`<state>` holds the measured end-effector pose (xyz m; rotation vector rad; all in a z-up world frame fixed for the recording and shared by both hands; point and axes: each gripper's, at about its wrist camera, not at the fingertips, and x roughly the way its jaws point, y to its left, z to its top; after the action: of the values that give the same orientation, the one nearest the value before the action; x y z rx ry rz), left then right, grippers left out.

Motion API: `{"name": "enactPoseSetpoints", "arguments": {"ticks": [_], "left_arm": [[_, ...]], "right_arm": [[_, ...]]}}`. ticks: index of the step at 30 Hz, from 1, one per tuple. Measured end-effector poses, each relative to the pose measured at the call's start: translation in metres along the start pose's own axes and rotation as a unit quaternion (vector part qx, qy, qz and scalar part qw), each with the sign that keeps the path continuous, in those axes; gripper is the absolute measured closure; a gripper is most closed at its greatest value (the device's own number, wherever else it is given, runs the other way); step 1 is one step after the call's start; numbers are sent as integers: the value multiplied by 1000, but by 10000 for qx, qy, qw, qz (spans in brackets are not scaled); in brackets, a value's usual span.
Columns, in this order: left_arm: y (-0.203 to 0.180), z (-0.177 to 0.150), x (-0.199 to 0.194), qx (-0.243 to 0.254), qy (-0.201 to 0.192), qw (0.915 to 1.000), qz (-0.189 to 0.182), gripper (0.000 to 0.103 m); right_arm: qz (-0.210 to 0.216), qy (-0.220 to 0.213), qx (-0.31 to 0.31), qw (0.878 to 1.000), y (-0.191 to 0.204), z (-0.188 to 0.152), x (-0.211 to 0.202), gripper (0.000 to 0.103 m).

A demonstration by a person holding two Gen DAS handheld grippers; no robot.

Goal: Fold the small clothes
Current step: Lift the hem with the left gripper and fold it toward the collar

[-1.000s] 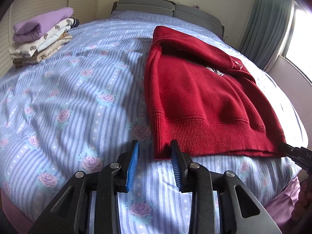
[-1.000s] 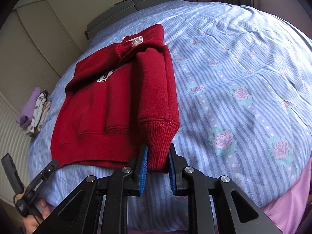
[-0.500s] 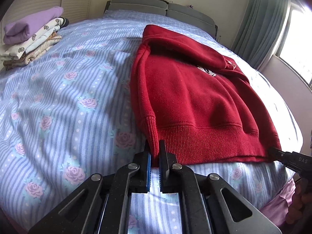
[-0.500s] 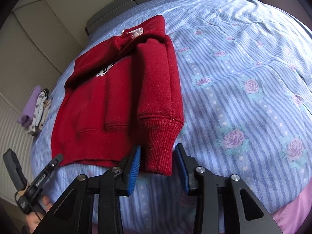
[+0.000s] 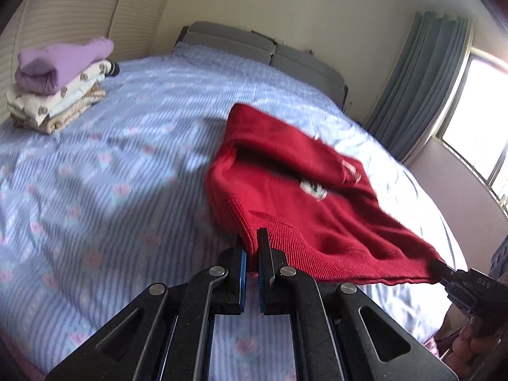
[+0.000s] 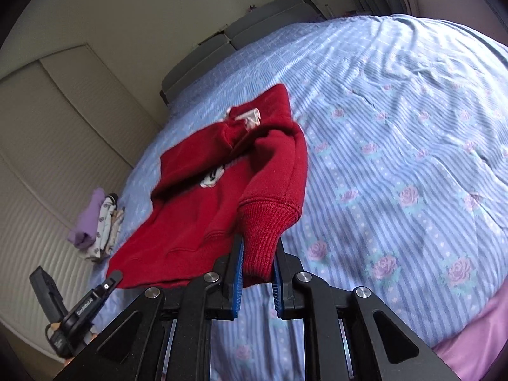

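Note:
A small red hoodie (image 5: 304, 197) with a white print lies on the blue floral bed sheet (image 5: 111, 174), its near hem lifted off the bed. My left gripper (image 5: 250, 241) is shut on the hem's left corner. My right gripper (image 6: 258, 257) is shut on the ribbed cuff and hem at the hoodie's right corner (image 6: 266, 222). The hoodie (image 6: 203, 197) hangs stretched between the two grippers. The right gripper also shows at the right edge of the left wrist view (image 5: 444, 270), and the left gripper shows at the lower left of the right wrist view (image 6: 111, 281).
A stack of folded clothes (image 5: 57, 82) with a purple piece on top sits at the far left of the bed, also in the right wrist view (image 6: 95, 225). A grey headboard (image 5: 263, 50) is at the far end. Curtains (image 5: 419, 85) and a window are at the right.
Both grippers have closed on the hoodie's near hem corners and lifted it off the bed. The right gripper, open half a second ago, is now shut on the cuff.

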<state>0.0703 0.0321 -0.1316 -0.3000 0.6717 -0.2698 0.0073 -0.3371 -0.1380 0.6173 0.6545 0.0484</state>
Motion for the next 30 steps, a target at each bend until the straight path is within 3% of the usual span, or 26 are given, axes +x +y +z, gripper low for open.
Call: {"name": "enactPoseSetpoints", "arguments": {"ticks": [5,13,23,30], "left_arm": [[-7,40,7,-132,-414,9989,-167,96],[-20,112,52,-208,-832,9959,-287,96],[-29,186,155,-125,-755,9969,-161,95],[-18,201,227,-263,-384,9989,27,95]], "right_arm": [[260,-433,-86,9987,16,35,-1,87],[393,-950,-166,9946,35,107,39,87],[206,-950,-110,9952,34,187,133,88],[-11,-630,103,9980,17,218,203,88]]}}
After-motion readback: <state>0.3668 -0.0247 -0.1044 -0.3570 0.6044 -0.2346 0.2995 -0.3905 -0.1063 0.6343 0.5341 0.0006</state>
